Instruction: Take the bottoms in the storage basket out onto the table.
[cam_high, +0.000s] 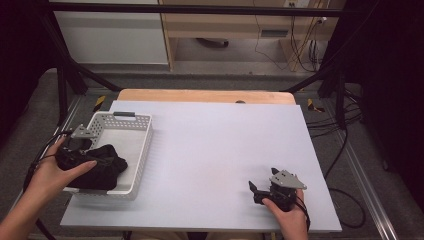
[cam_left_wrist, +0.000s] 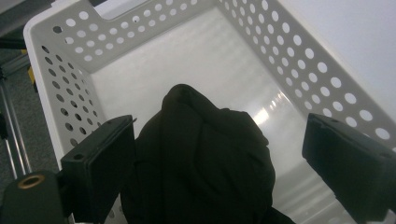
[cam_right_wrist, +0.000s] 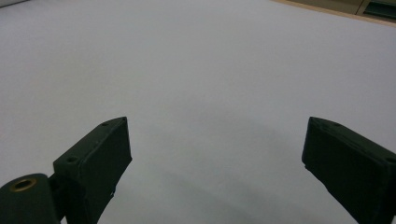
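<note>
High view: black cloth (cam_high: 102, 167) in basket (cam_high: 142, 145)

Place: a lab or test workspace, set up for recording.
Work surface: a plain pale sheet (cam_high: 210, 150) covers a wooden tabletop (cam_high: 205, 95), whose bare edge shows at 12 o'clock.
Frame: black metal struts (cam_high: 62, 85) stand at 10 and 2 o'clock, with a crossbar along the top.
Cabling: loose black cables (cam_high: 345, 120) trail over the grey floor at 3 o'clock, and more wires (cam_high: 300, 45) hang by a wall socket at 1 o'clock.
Furniture: a white cabinet (cam_high: 112, 32) at 11 o'clock and a light wooden shelf unit (cam_high: 225, 25) at 12 o'clock.
</note>
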